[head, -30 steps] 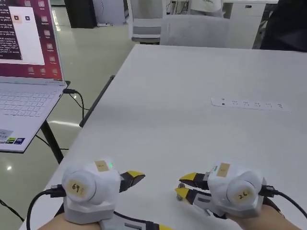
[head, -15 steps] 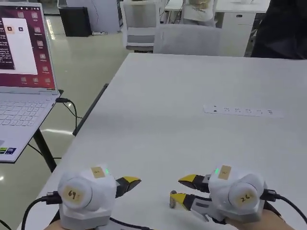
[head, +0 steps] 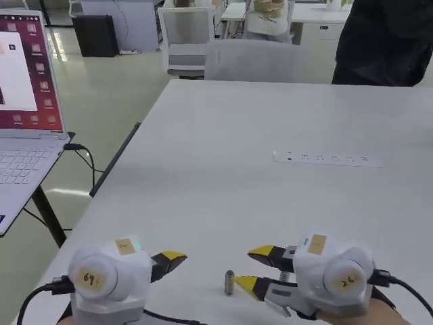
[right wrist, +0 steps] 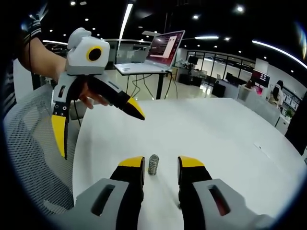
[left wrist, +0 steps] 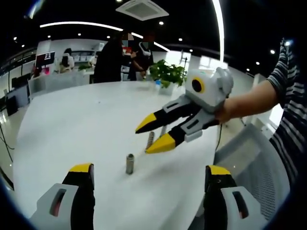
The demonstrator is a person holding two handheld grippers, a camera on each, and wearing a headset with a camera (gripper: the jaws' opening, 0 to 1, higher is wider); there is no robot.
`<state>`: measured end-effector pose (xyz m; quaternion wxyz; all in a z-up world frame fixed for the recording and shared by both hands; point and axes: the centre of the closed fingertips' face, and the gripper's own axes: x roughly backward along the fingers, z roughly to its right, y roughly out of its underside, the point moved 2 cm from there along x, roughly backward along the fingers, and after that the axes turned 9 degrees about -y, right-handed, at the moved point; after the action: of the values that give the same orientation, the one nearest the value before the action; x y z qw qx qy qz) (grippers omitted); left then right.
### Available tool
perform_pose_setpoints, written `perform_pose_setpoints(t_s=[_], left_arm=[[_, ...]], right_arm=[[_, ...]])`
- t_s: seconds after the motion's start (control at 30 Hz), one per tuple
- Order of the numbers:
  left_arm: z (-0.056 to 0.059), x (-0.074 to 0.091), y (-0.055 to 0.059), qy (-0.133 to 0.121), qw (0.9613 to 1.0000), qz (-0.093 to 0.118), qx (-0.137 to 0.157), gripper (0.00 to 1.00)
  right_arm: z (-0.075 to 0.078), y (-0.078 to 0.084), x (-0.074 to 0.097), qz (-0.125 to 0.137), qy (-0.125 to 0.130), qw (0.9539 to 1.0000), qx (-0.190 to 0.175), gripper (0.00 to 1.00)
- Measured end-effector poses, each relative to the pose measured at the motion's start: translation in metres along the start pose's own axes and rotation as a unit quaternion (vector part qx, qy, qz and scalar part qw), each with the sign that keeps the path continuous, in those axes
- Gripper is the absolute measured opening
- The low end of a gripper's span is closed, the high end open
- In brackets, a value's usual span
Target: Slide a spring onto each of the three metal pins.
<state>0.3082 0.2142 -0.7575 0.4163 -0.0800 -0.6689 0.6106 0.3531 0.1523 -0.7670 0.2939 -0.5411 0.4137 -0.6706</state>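
Note:
A short metal pin wrapped in a spring (head: 229, 282) stands upright on the white table (head: 270, 122), just left of my right gripper (head: 254, 268). The right gripper view has that spring (right wrist: 153, 164) just ahead of the gap between my right gripper's (right wrist: 161, 163) parted yellow tips. Another small metal piece (head: 284, 276) shows between the right jaws. My left gripper (left wrist: 149, 168) is spread wide with nothing in it, its fingertip (head: 169, 257) pointing at the pin (left wrist: 129, 163). A second upright piece (left wrist: 150, 140) stands behind the right gripper (left wrist: 147, 140).
A white power strip (head: 328, 159) lies across the middle of the table. An open laptop (head: 20, 135) sits on a stand off the table's left edge. A grey chair (head: 250, 61) and a person in dark clothes (head: 385, 40) are at the far side.
The head camera has tilted and shifted. The spring piece, between the right jaws' tips a second ago, now stands apart to the left of the lower jaw. The left gripper has barely moved.

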Motion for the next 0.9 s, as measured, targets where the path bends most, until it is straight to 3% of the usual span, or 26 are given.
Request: perform_pose_setpoints(t_s=[0.53, 0.9], left_arm=[[0.009, -0.006, -0.007, -0.014, 0.9999, 0.008, 0.001, 0.94], [-0.002, -0.004, -0.008, -0.043, 0.9988, 0.016, 0.015, 0.95]], right_arm=[[0.007, 0.007, 0.048, 0.03, 0.03, 0.9989, -0.021, 0.33], [0.01, 0.021, 0.077, 0.038, 0.039, 0.9979, -0.033, 0.37]])
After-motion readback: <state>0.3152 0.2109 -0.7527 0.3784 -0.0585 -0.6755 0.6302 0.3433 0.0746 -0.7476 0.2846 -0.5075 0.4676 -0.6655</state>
